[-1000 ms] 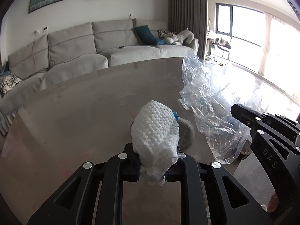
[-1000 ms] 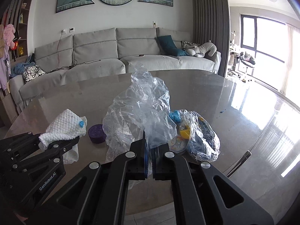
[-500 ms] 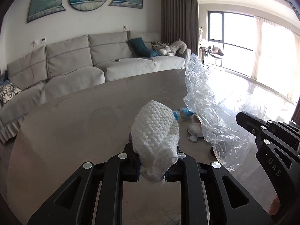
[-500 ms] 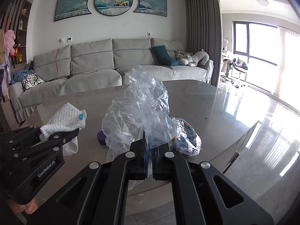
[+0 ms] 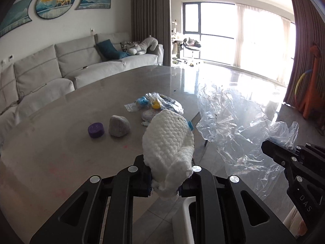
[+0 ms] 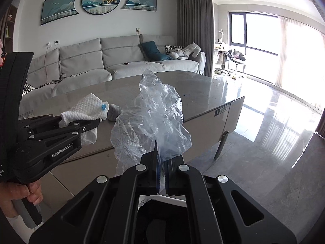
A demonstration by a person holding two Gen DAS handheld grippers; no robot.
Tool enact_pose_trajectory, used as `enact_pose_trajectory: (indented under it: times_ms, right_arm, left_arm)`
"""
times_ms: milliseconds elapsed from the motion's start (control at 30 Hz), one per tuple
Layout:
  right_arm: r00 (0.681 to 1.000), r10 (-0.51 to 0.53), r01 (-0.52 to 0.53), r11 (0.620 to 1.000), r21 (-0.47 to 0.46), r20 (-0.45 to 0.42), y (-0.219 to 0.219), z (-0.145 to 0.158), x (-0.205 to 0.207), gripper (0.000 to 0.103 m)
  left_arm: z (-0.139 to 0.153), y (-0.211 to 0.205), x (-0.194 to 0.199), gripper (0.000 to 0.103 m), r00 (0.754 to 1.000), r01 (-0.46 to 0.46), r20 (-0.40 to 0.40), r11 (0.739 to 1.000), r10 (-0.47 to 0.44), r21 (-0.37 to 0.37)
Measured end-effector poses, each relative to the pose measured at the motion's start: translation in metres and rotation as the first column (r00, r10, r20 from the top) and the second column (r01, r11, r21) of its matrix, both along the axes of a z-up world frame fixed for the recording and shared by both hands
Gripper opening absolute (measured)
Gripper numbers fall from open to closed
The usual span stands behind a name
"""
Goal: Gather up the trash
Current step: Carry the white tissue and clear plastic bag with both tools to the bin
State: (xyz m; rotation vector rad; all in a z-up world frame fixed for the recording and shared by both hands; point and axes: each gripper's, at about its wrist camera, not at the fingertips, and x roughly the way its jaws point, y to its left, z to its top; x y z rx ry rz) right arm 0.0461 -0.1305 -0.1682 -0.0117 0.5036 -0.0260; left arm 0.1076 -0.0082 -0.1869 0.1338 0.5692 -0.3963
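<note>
My left gripper is shut on a crumpled white paper towel with a small blue scrap on it, held above the near edge of the grey table. It also shows in the right wrist view. My right gripper is shut on a clear plastic bag, held in the air off the table's edge. The bag also shows at the right of the left wrist view. More trash lies on the table: a purple cap, a grey lump and a pile of wrappers.
A white bin rim shows just below the left gripper. A grey sofa stands behind the table. Shiny tiled floor lies to the right, toward bright windows. An orange toy stands at the far right.
Both grippers have pulled back from the table and swung right, with the towel and the bag still held. The purple cap, grey lump and wrapper pile have come into the left wrist view.
</note>
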Motion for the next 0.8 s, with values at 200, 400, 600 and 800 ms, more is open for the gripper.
enact_pose_trajectory:
  times_ms: [200, 400, 600, 800]
  right_arm:
    - [0.998, -0.043, 0.043, 0.999, -0.007, -0.035, -0.016, -0.013, -0.037, 0.004]
    - [0.996, -0.068, 0.069, 0.998, 0.01, -0.063, -0.023, -0.029, -0.058, 0.004]
    - [0.991, -0.092, 0.093, 0.996, 0.015, -0.096, -0.024, -0.047, -0.058, 0.004]
    - [0.986, -0.114, 0.118, 0.993, 0.024, -0.124, -0.029, -0.058, -0.059, 0.004]
  left_arm:
    - [-0.018, -0.021, -0.034, 0.017, 0.998, 0.055, 0.002, 0.998, -0.055, 0.018]
    - [-0.036, -0.049, -0.056, 0.017, 0.99, 0.138, -0.029, 0.99, -0.137, 0.041]
    - [-0.044, -0.073, -0.074, 0.017, 0.976, 0.216, -0.019, 0.973, -0.215, 0.081]
    - [-0.064, -0.088, -0.076, 0.017, 0.964, 0.259, -0.082, 0.962, -0.252, 0.084]
